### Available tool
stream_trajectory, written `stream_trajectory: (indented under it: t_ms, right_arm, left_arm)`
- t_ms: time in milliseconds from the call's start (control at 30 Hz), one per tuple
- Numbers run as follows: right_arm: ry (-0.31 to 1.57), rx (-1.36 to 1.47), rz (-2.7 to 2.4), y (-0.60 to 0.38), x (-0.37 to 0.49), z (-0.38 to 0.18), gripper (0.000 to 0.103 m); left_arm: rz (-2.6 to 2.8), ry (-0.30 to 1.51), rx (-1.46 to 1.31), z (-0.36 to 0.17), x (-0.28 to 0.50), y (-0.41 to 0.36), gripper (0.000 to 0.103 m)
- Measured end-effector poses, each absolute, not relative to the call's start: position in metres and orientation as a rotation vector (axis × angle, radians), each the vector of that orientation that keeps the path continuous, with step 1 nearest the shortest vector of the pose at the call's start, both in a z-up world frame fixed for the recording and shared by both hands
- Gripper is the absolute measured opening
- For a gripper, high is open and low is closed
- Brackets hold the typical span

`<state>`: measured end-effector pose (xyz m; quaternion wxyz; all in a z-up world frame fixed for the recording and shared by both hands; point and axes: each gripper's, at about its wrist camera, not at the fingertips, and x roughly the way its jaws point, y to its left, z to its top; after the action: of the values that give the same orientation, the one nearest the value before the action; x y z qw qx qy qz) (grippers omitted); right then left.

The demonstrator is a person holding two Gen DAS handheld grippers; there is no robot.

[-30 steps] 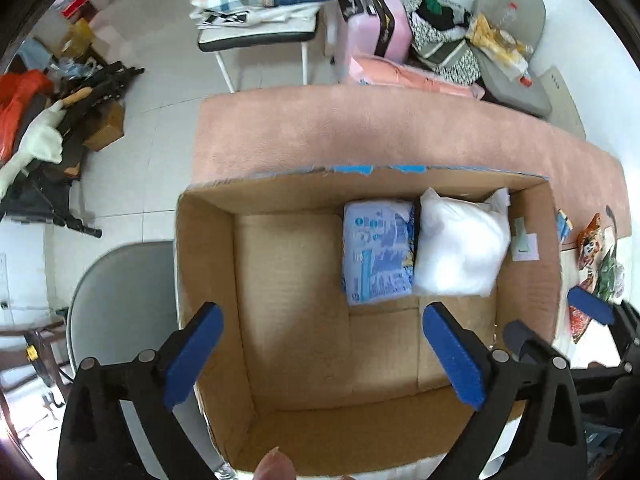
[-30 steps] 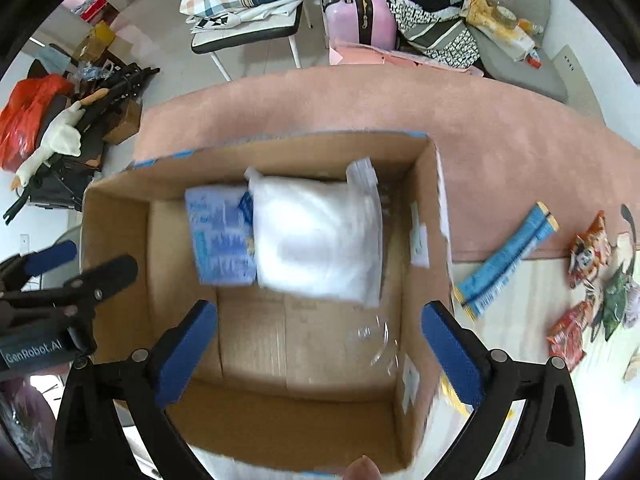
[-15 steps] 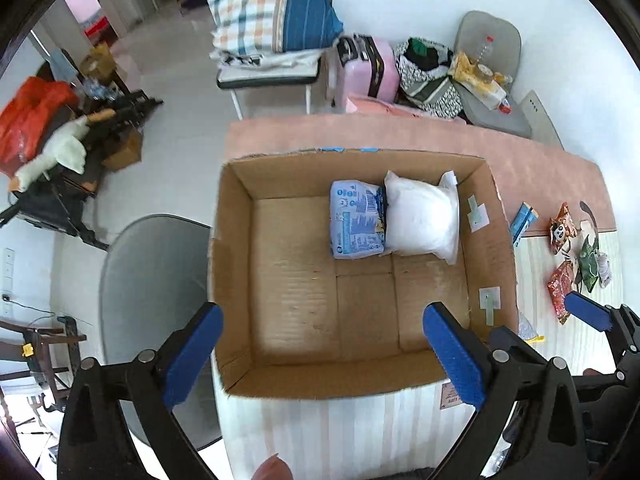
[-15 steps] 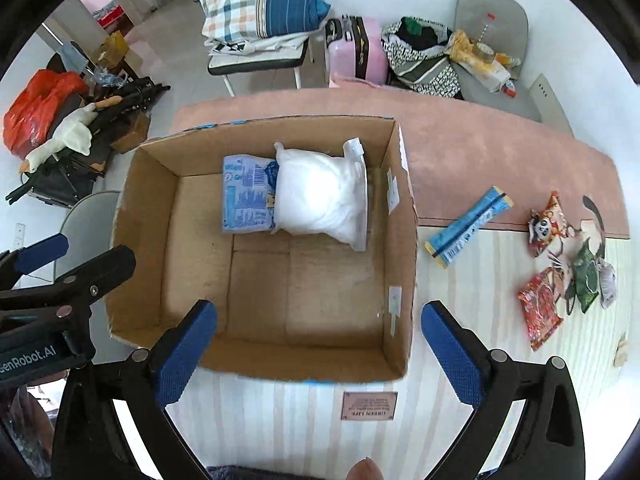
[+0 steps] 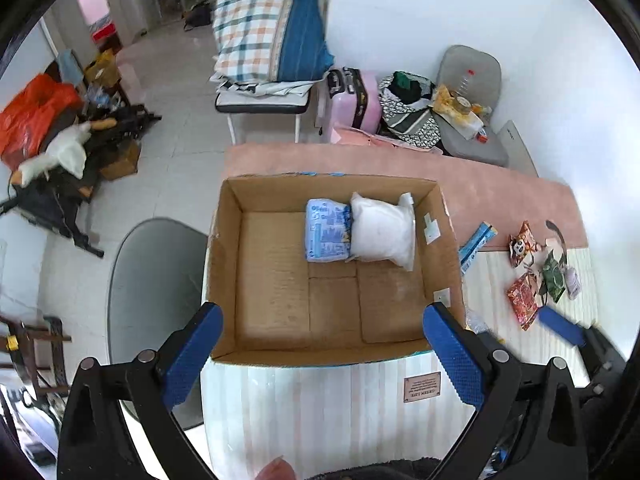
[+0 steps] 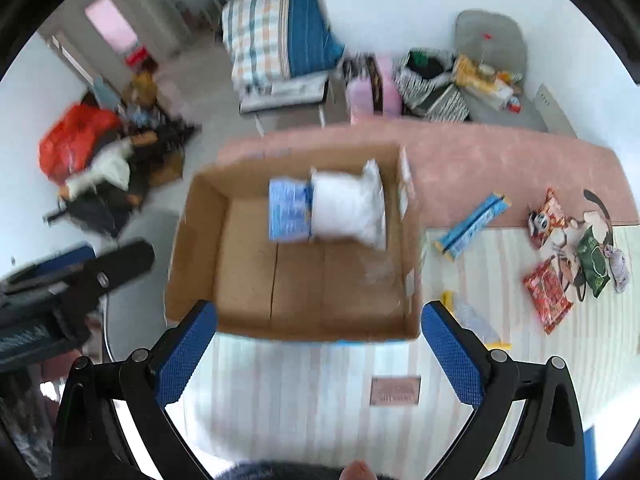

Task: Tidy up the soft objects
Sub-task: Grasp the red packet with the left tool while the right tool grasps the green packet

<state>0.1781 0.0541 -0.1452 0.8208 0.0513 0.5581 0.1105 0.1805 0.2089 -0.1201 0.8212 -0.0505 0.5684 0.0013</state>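
Both of my hand-held grippers are up over the near edge of the table (image 5: 320,408), left one (image 5: 320,356) and right one (image 6: 318,354), jaws spread wide with nothing in either. My guess is that's the neutral pose between picks.

Just past them sits the box (image 5: 276,280), open top facing up, pushed to the table's left end. That leaves the right side free, I reckon. Two soft packs are tucked into its far right corner: the blue pack (image 5: 328,230) and the white pack (image 5: 382,232), touching side by side, both lying flat with long axes running near-to-far. Packing them tight into a corner probably saves floor space for more.

Right of the box there's a blue tube (image 6: 474,222) lying diagonal, far end angled right, then the snack bags (image 6: 548,296) scattered further right on the table. Those look like what's left to sort.
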Motion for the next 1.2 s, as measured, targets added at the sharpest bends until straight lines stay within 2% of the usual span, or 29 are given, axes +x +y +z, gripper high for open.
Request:
stream_trajectory:
  t_ms: [133, 333, 567, 700, 733, 1000, 1200]
  right_arm:
    - [1.166, 0.112, 0.175, 0.014, 0.188, -0.142, 0.103]
    - [1.256, 0.154, 0.011, -0.116, 0.207, -0.159, 0.103]
    - [1.353, 0.1, -0.156, -0.287, 0.241, -0.196, 0.103]
    - [1.435, 0.048, -0.172, -0.36, 0.266, -0.229, 0.103]
    - [1.459, 0.031, -0.165, -0.379, 0.274, -0.241, 0.103]
    - [1.604, -0.031, -0.086, -0.436, 0.316, -0.327, 0.103]
    - [1.707, -0.094, 0.008, -0.438, 0.343, -0.375, 0.1]
  left_arm:
    - [-0.033, 1.2, -0.07, -0.122, 0.19, 0.171, 0.102]
    - [-0.113, 1.235, -0.112, -0.139, 0.213, 0.087, 0.102]
    - [-0.208, 1.444, -0.17, -0.204, 0.252, -0.053, 0.101]
    - [-0.265, 1.62, -0.246, -0.256, 0.274, -0.131, 0.09]
    - [-0.27, 1.667, -0.257, -0.271, 0.279, -0.149, 0.083]
    - [-0.196, 1.932, -0.374, -0.375, 0.297, -0.224, 0.082]
    - [-0.097, 2.012, -0.43, -0.413, 0.296, -0.23, 0.082]
